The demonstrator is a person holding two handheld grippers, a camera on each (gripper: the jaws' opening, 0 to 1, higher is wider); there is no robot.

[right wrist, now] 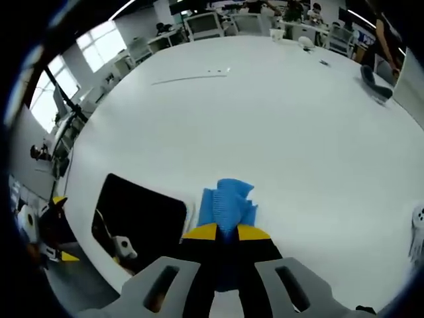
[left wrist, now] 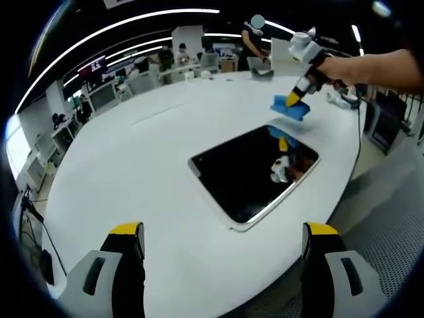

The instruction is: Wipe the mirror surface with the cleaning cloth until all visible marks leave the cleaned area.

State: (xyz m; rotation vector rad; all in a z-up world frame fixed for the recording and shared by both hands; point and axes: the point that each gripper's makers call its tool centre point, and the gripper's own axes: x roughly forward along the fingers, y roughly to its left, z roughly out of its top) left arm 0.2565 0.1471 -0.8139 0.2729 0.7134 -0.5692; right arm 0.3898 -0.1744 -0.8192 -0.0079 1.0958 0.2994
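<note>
A dark rectangular mirror (left wrist: 255,171) lies flat on the white table (left wrist: 132,172). Just beyond its far edge hangs a blue cleaning cloth (left wrist: 290,107), pinched by my right gripper (left wrist: 295,99), which a hand brings in from the upper right. In the right gripper view the cloth (right wrist: 227,202) sticks out past the shut yellow-tipped jaws of my right gripper (right wrist: 226,232), with the mirror (right wrist: 138,217) to its left. My left gripper (left wrist: 224,232) stands open near the table's front edge, short of the mirror, nothing between its fingers. In the right gripper view the left gripper (right wrist: 56,228) shows beyond the mirror.
The round white table (right wrist: 278,119) stretches wide beyond the mirror. Chairs (right wrist: 202,25), desks with monitors (left wrist: 99,96) and people stand around its far side. Small items (right wrist: 374,83) lie near the far right rim. Grey floor (left wrist: 391,218) lies beside the table's edge.
</note>
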